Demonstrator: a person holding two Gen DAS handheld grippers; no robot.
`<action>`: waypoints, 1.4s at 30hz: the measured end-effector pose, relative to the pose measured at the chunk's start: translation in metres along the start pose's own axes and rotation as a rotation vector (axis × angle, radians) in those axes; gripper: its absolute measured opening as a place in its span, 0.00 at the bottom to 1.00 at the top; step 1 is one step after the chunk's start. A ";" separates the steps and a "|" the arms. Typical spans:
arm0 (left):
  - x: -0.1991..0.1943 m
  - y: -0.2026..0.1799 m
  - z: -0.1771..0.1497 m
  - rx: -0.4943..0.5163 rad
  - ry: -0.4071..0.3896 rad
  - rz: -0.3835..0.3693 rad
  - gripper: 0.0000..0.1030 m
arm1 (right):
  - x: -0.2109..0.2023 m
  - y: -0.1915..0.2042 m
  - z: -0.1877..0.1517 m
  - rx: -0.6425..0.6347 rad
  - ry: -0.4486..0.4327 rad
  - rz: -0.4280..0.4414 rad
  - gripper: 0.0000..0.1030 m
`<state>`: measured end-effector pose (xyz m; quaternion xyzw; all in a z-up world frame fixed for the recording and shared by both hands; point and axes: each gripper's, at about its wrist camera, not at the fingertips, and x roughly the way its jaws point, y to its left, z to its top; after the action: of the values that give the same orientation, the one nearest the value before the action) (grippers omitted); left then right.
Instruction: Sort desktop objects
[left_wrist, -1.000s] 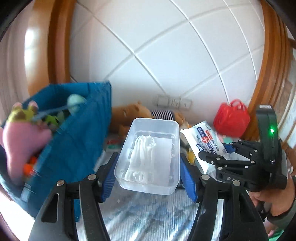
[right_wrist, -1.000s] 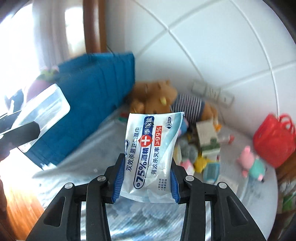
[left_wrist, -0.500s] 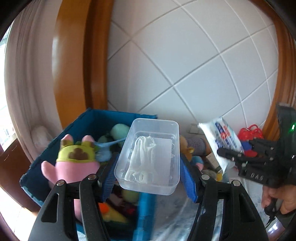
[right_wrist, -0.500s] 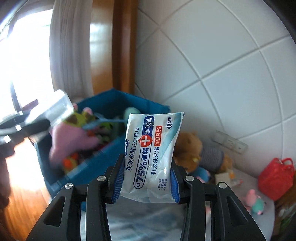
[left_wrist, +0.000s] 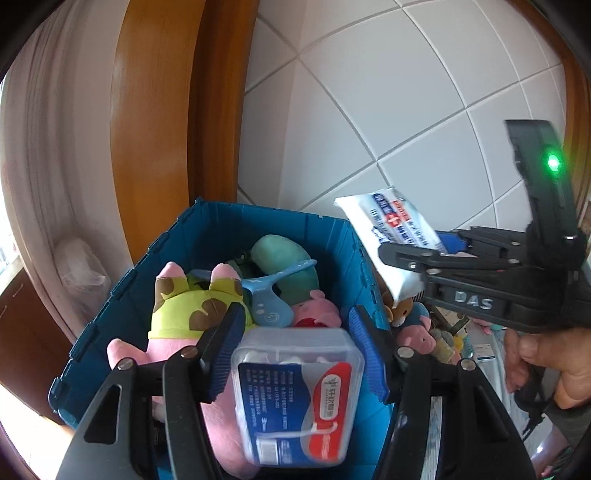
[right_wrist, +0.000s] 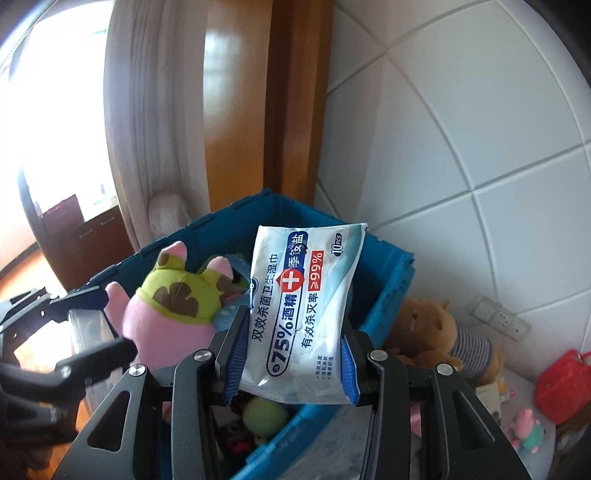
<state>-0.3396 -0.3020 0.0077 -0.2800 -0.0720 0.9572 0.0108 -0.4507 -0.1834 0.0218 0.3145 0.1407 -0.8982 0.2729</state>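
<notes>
My left gripper (left_wrist: 295, 350) is open above the blue bin (left_wrist: 273, 229). The clear floss-pick box (left_wrist: 295, 398) lies label-up between and below its jaws, apart from the pads, over the pink plush (left_wrist: 177, 325). My right gripper (right_wrist: 291, 354) is shut on the white wipes packet (right_wrist: 303, 295) and holds it above the bin's right part (right_wrist: 388, 280). The right gripper and packet (left_wrist: 391, 229) also show at the right of the left wrist view. The left gripper (right_wrist: 74, 325) shows at the left of the right wrist view.
The bin holds several plush toys, a green cushion (left_wrist: 284, 254) and a blue toy (left_wrist: 266, 299). Right of the bin lie a brown bear (right_wrist: 428, 328), small pig toys (right_wrist: 524, 432) and a red basket (right_wrist: 565, 384). A tiled wall and a wooden frame stand behind.
The left jaws have opened and the clear box has flipped label-up and dropped toward the bin. Both grippers moved left over the bin; the right still holds the packet.
</notes>
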 end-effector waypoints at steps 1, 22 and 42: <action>0.000 0.003 0.001 -0.002 -0.003 -0.005 0.56 | 0.004 0.002 0.002 0.003 0.001 -0.005 0.40; -0.008 0.033 0.001 0.009 -0.037 -0.001 1.00 | -0.003 0.014 0.003 0.051 -0.039 -0.083 0.98; -0.090 -0.100 -0.048 0.099 -0.055 0.050 1.00 | -0.142 -0.032 -0.105 0.164 -0.091 -0.081 0.99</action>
<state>-0.2404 -0.2020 0.0305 -0.2546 -0.0180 0.9669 -0.0013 -0.3253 -0.0556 0.0355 0.2888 0.0670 -0.9303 0.2160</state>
